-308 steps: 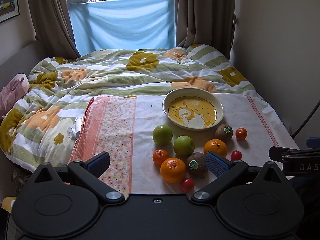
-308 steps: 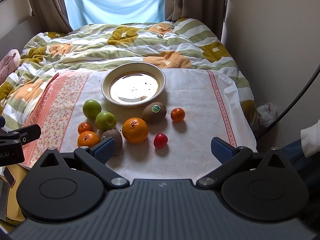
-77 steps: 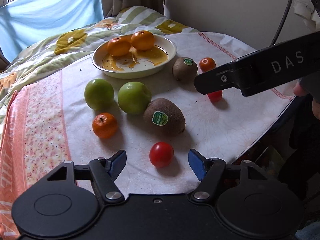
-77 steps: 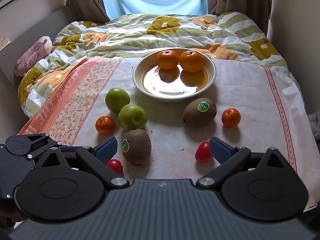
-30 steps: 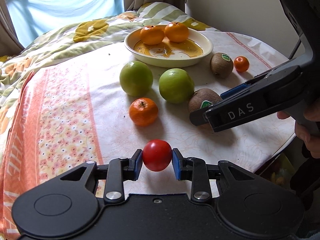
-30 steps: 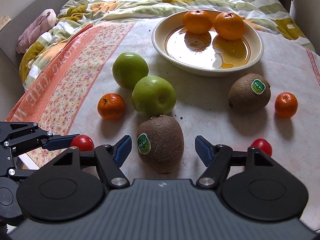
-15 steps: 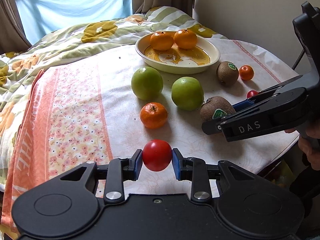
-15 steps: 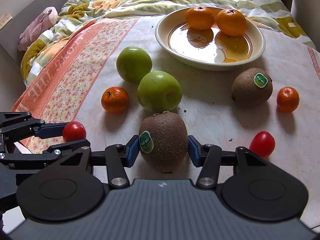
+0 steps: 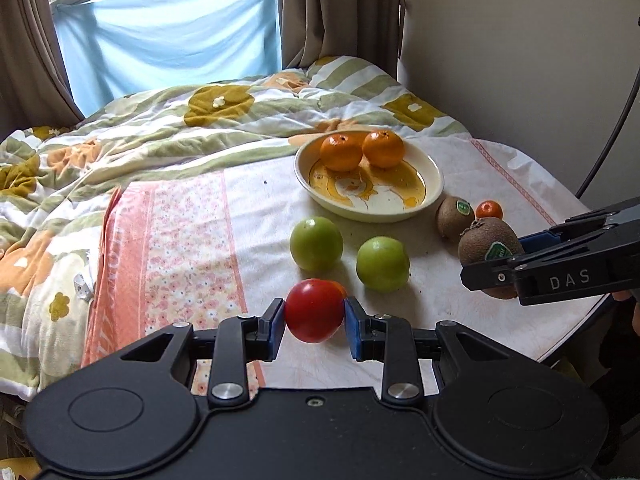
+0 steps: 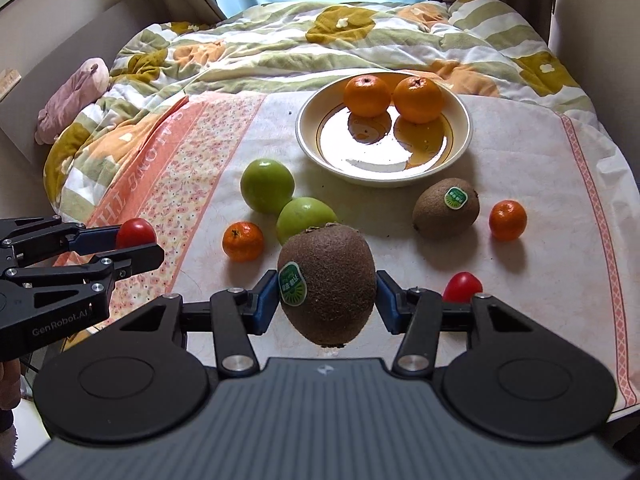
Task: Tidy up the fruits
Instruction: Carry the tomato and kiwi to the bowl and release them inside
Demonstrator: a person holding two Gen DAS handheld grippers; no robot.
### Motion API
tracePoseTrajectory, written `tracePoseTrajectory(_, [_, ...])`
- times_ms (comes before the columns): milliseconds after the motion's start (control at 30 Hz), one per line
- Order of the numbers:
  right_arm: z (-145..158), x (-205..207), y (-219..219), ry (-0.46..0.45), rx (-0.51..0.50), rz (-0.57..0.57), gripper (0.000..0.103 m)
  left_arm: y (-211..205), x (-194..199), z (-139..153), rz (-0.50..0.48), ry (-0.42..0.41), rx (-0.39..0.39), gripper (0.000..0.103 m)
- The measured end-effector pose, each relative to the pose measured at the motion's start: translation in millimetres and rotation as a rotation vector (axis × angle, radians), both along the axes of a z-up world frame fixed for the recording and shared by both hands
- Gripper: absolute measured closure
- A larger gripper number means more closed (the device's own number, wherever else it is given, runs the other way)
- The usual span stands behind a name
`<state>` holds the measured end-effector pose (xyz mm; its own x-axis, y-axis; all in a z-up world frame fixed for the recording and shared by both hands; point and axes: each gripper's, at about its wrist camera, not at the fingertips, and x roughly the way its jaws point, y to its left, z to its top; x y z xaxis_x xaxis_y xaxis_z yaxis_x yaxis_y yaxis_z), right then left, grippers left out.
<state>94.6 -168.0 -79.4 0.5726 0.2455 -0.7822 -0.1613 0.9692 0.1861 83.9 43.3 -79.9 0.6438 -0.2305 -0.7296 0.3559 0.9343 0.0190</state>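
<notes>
My left gripper (image 9: 315, 322) is shut on a red tomato (image 9: 314, 310) and holds it above the cloth; it also shows in the right wrist view (image 10: 135, 233). My right gripper (image 10: 327, 302) is shut on a brown kiwi (image 10: 327, 280) with a green sticker, lifted off the table; the kiwi shows in the left wrist view (image 9: 490, 249) too. The cream bowl (image 10: 460, 148) holds two oranges (image 10: 367, 90). On the cloth lie two green apples (image 10: 267, 185), a second kiwi (image 10: 446, 207), two small mandarins (image 10: 243, 241) and another tomato (image 10: 462, 286).
The fruit lies on a white cloth with a pink floral strip (image 9: 176, 240) spread over the foot of a bed. A flowered quilt (image 9: 160, 128) covers the bed behind. A wall (image 9: 520, 60) stands at the right; a pink soft toy (image 10: 74, 96) lies at the left.
My right gripper has lifted the kiwi off the cloth. My left gripper has risen and swung with the tomato in it. Both grips stay shut.
</notes>
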Motion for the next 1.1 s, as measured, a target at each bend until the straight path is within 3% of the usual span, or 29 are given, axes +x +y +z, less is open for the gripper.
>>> tracePoseTrajectory(267, [31, 21, -19, -0.070, 0.010, -0.008, 0.037, -16, 34, 33, -0.011, -0.066, -0.001, 0.068])
tracePoseTrajectory(533, [35, 71, -40, -0.087, 0.016, 0.012, 0.037, -40, 82, 43, -0.013, -0.085, 0.018, 0.068])
tracePoseTrajectory(767, [26, 123, -52, -0.073, 0.012, 0.057, 0.037, -61, 131, 32, 0.007, -0.038, 0.008, 0.068])
tracePoseTrajectory(1100, [-10, 169, -59, 0.001, 0.017, 0.112, 0.037, -96, 201, -16, -0.005, 0.090, 0.055, 0.068])
